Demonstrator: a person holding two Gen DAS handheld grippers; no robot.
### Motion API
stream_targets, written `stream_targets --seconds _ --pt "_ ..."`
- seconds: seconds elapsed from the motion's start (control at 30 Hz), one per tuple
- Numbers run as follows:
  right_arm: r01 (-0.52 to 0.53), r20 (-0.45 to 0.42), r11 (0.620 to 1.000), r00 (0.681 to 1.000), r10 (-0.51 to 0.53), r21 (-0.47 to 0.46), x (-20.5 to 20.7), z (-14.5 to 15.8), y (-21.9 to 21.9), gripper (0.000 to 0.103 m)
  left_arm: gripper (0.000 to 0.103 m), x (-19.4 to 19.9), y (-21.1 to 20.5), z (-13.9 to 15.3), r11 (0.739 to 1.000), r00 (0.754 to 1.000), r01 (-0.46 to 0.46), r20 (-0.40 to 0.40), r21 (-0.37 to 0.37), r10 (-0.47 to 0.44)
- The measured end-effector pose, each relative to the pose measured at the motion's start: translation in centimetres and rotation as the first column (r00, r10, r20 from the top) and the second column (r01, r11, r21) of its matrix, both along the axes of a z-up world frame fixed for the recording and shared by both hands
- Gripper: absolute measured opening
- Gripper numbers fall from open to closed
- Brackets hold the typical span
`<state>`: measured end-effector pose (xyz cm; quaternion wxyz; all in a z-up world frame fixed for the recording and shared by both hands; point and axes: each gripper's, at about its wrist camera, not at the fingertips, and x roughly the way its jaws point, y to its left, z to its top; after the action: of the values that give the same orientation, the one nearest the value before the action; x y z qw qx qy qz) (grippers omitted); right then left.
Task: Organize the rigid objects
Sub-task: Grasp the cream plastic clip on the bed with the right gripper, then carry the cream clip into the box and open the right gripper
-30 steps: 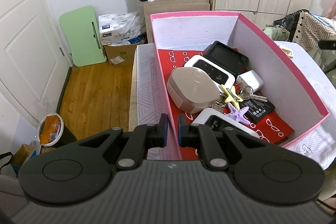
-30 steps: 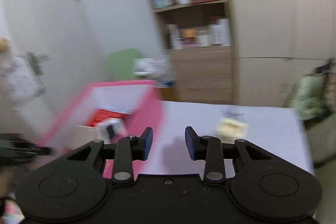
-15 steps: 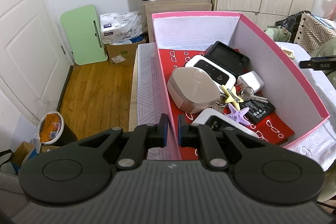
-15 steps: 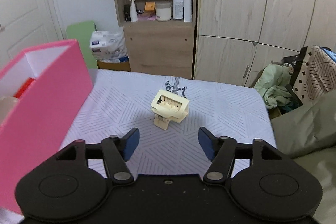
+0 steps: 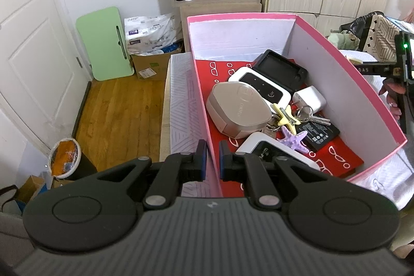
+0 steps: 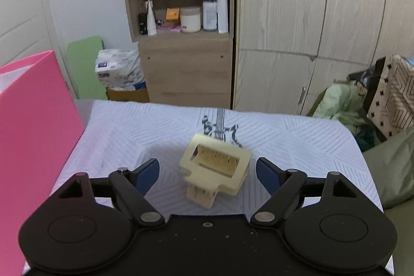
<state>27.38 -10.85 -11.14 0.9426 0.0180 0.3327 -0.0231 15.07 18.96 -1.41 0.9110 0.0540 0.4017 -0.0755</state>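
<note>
A pink box (image 5: 349, 84) with a red lining holds a beige case (image 5: 238, 107), a white router (image 5: 261, 87), a black device (image 5: 279, 69), a white charger (image 5: 309, 97), keys (image 5: 308, 115), a purple starfish (image 5: 293, 137) and a black battery (image 5: 320, 133). My left gripper (image 5: 212, 164) is shut on the box's near left wall, with one pad on each side of it. To the right of the box, a cream plastic piece (image 6: 216, 164) lies on the white cloth. My right gripper (image 6: 207, 164) hangs low over it, jaws opening, a finger on each side and neither touching.
The pink box's outer wall (image 6: 33, 120) stands close on the right gripper's left. The white patterned cloth (image 6: 297, 136) covers the table to its far edge. Behind are a shelf unit (image 6: 181, 17), wardrobe doors (image 6: 310, 17) and bags and clothes (image 6: 375, 105) at the right.
My right gripper swung right from the pink box and dropped towards the cream piece, which now looks larger and sits between the widened jaws. The left gripper and box have not moved.
</note>
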Motion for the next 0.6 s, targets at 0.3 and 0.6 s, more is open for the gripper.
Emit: stream_targets --seconds 0.3,0.6 --pt "0.018 0.089 1.0 0.996 -0.02 0.02 -2.7 2.0 -0.7 0.063 0.009 -0.1 -0.1 0.0 1.0 1.0 -0.005 -0.001 -0.002 0.005" --pt "-0.185 0.19 0.974 0.969 0.159 0.128 -6.7 7.4 2.3 0.063 0.009 -0.2 -0.1 0.0 1.0 1.0 -0.023 0.0 -0.012 0.023"
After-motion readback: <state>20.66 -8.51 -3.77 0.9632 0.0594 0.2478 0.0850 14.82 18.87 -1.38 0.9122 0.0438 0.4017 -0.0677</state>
